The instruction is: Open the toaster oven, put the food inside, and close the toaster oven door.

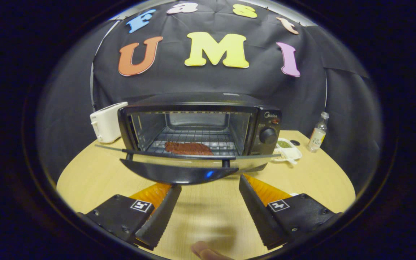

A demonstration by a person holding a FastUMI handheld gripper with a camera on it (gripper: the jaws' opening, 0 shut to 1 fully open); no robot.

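We saw the tool [209,186] held over the bench [96,177] with its two fingers [159,213] spread wide apart and nothing between them. Just ahead of the fingertips stood the toaster oven [200,135], its door [179,169] hanging down open toward us, the door's handle nearly level with the fingertips. Beyond the door, a brown piece of food [188,148] lay on the wire rack [193,139] inside the oven. A knob [268,135] sat on the oven's right panel. To the left of the oven, touching or just beside it, stood a white toaster [107,122]. To the right, beside the oven, was a small white tray [289,151], and farther right a small bottle [318,136]. A fingertip [208,251] showed below, between the fingers.
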